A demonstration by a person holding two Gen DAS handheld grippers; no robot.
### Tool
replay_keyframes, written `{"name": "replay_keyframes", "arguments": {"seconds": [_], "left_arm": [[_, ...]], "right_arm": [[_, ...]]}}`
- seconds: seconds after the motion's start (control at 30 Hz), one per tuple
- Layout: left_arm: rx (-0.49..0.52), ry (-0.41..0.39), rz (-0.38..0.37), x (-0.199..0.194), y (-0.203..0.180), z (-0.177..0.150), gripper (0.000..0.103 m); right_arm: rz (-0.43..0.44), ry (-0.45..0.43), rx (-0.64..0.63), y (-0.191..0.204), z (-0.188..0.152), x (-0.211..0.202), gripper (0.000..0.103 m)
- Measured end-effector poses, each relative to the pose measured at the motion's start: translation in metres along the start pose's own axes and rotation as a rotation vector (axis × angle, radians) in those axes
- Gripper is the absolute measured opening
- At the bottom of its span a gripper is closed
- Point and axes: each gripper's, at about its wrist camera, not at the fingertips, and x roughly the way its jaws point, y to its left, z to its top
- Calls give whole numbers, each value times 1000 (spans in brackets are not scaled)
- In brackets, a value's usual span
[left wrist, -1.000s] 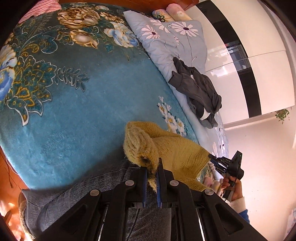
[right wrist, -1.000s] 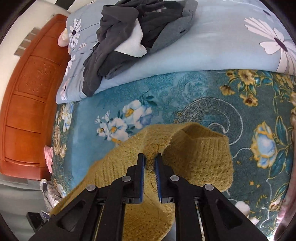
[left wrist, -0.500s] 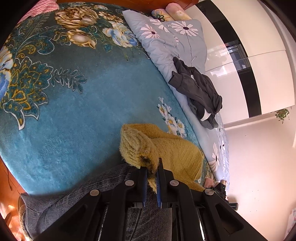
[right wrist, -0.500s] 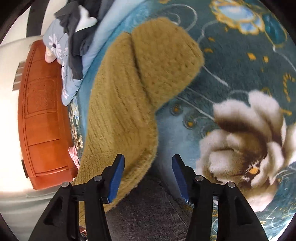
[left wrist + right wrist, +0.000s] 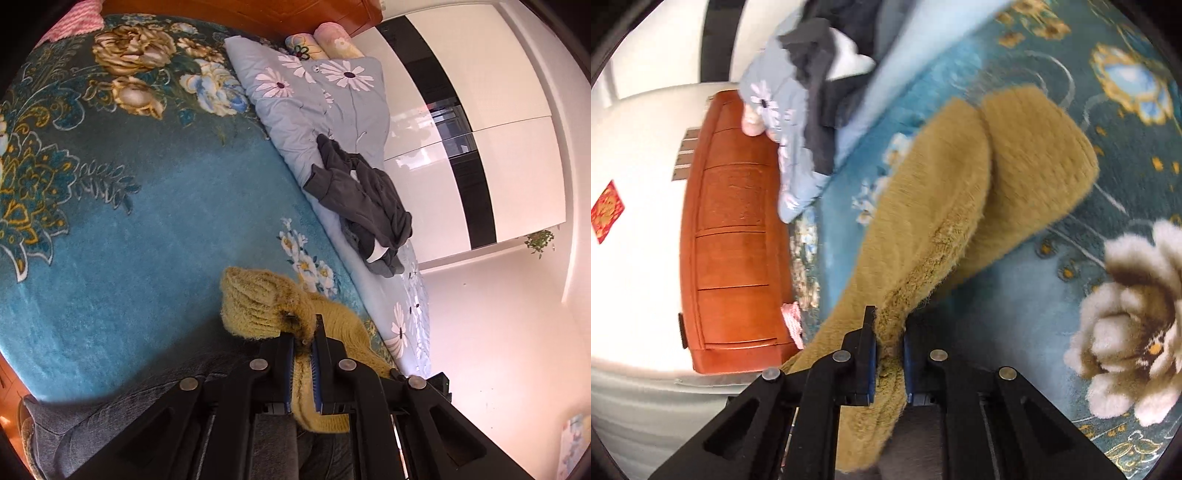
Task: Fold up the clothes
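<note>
Both grippers pinch the mustard knit sweater (image 5: 964, 206) lying on the teal floral blanket (image 5: 122, 236): left gripper (image 5: 303, 363) nearly closed on its cuff, right gripper (image 5: 888, 360), spread wide half a second ago, now clamped on its edge.

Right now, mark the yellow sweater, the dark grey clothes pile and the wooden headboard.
yellow sweater (image 5: 1027, 155), right wrist view, on the folded knit panel lying on the blanket.
dark grey clothes pile (image 5: 364, 192), left wrist view, on its middle folds.
wooden headboard (image 5: 733, 254), right wrist view, on a middle panel.
</note>
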Motion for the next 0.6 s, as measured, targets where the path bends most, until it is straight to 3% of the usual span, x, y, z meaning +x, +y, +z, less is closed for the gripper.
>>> {"name": "replay_keyframes", "arguments": {"seconds": [0.2,0.43,0.6], "left_arm": [[113,-74,-121,-15,-64,58,8],[212,-115,-102,16,-150,151,8],[396,-246,-147,-31,-244,180,8]], "right_arm": [[107,-100,-286,129,30,-56,12],[102,-198,-333,218,117,-60,11],[159,-298,-474,312,143,-92,11]]}}
